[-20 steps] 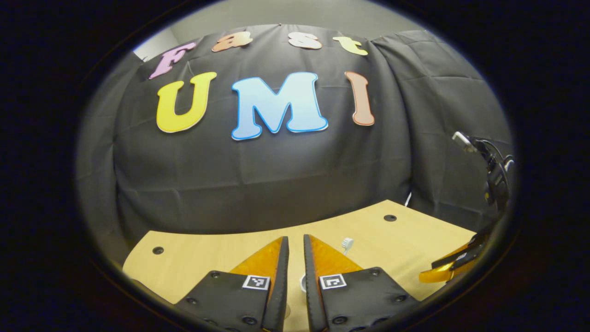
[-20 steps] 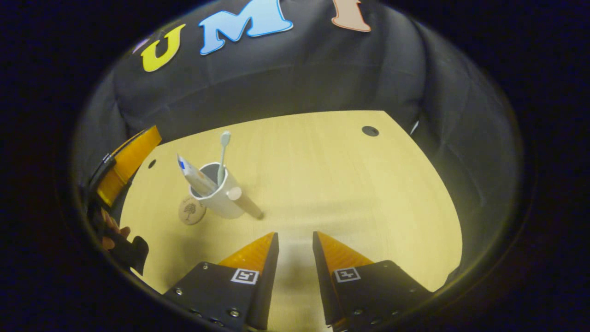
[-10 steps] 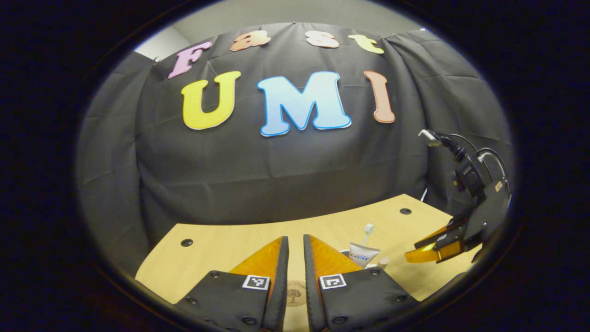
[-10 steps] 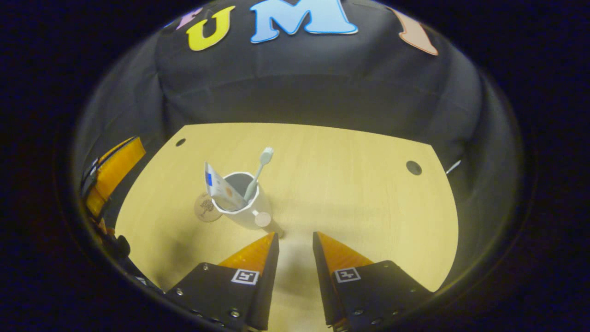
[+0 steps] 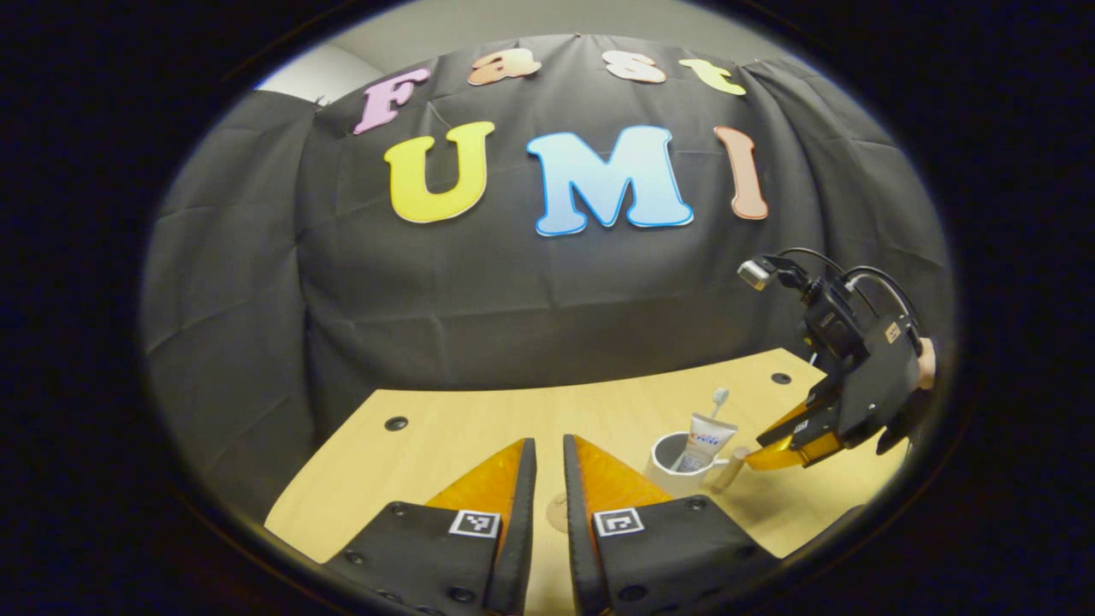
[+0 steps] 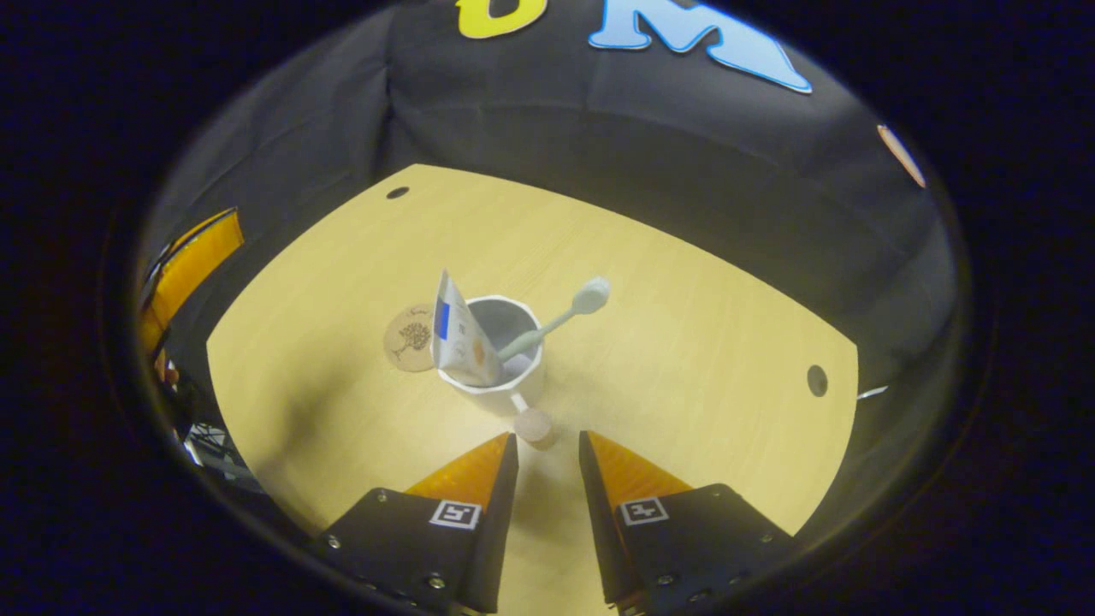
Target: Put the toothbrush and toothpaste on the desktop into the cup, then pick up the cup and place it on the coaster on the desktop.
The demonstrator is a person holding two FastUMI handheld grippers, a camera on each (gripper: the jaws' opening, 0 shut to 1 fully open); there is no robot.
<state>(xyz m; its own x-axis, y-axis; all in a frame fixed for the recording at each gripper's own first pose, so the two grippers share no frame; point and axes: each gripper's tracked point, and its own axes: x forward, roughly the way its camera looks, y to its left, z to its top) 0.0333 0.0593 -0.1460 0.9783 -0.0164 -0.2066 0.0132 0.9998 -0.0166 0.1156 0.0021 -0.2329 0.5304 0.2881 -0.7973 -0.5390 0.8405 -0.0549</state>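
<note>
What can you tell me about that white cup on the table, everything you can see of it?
The cup is white, looks like ceramic, and stands upright on the wooden table. A short stick handle with a round, wood-coloured end juts from its side toward the right gripper. Inside, a toothpaste tube and a toothbrush lean out over the rim. The round coaster lies beside it; the cup is not on it.
</note>
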